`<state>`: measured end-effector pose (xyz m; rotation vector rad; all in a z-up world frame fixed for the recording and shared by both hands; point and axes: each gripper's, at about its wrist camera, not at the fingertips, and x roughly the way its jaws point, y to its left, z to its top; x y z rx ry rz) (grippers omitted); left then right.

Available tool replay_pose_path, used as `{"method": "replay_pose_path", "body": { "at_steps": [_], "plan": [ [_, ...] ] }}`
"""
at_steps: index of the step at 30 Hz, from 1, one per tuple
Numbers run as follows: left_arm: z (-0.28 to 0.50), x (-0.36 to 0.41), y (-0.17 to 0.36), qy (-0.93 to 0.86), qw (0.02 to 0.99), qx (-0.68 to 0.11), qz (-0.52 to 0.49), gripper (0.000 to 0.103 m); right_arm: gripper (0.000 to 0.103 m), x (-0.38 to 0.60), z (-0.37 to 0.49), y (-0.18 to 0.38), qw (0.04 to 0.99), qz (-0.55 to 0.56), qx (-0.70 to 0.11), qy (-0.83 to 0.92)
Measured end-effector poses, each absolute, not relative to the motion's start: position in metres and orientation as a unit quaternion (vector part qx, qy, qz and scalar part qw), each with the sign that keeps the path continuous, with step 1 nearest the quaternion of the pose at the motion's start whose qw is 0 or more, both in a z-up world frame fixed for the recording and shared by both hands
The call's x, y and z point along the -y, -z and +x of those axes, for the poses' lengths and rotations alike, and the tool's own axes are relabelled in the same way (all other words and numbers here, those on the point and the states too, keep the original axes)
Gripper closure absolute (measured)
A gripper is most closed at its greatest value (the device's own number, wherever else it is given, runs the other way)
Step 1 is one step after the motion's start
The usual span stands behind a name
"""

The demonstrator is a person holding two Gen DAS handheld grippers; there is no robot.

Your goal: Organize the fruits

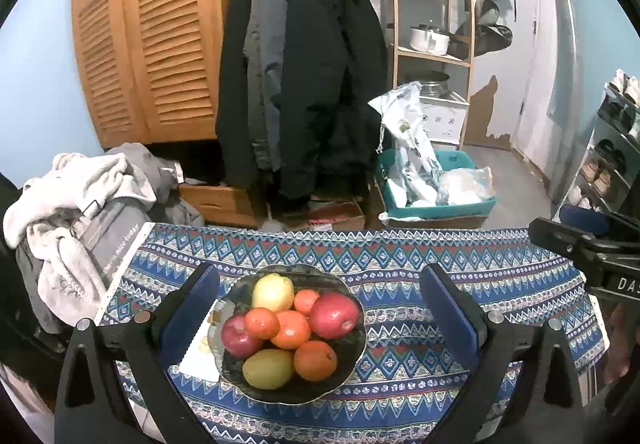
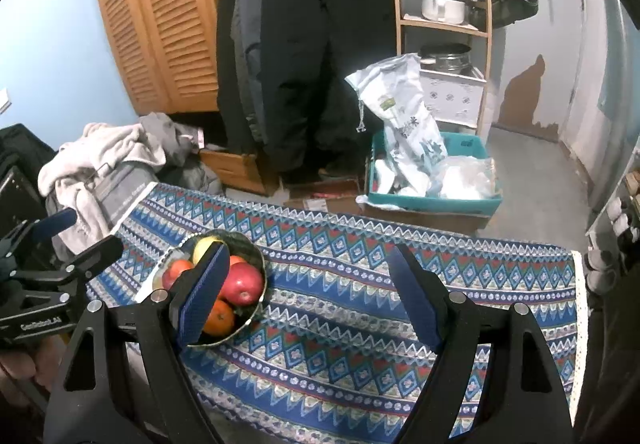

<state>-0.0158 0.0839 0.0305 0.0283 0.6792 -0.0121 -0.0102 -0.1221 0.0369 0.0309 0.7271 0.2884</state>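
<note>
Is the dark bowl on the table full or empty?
Full: the bowl holds a heap of fruit, including red apples and oranges.

The desk (image 1: 400,256) is covered with woven cloth (image 1: 500,284), matt, printed in blue, red and white bands. The bowl (image 1: 352,360) on it is dark and glossy with a thin bright rim. The red apples (image 1: 333,315) and oranges (image 1: 315,360) have smooth, shiny skins; the pear (image 1: 267,368) looks duller. A white, smooth flat sheet (image 1: 199,356) lies under the bowl's left edge. Each gripper frame is matt black plastic with bright metal pins (image 1: 495,316); the fingers (image 1: 450,318) carry blue pads with a fine ribbed texture. Far left, the louvred doors (image 1: 160,43) are varnished wood.
</note>
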Motion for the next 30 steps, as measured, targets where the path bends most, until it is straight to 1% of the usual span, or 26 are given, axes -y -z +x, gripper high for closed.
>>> {"method": "replay_pose_path", "body": {
  "at_steps": [30],
  "plan": [
    [-0.0129,-0.0759,-0.0267,-0.005,0.941,-0.338,0.032,0.001,0.022,0.1252,-0.0119,-0.0362,0.923,0.0,-0.36,-0.138]
  ]
}}
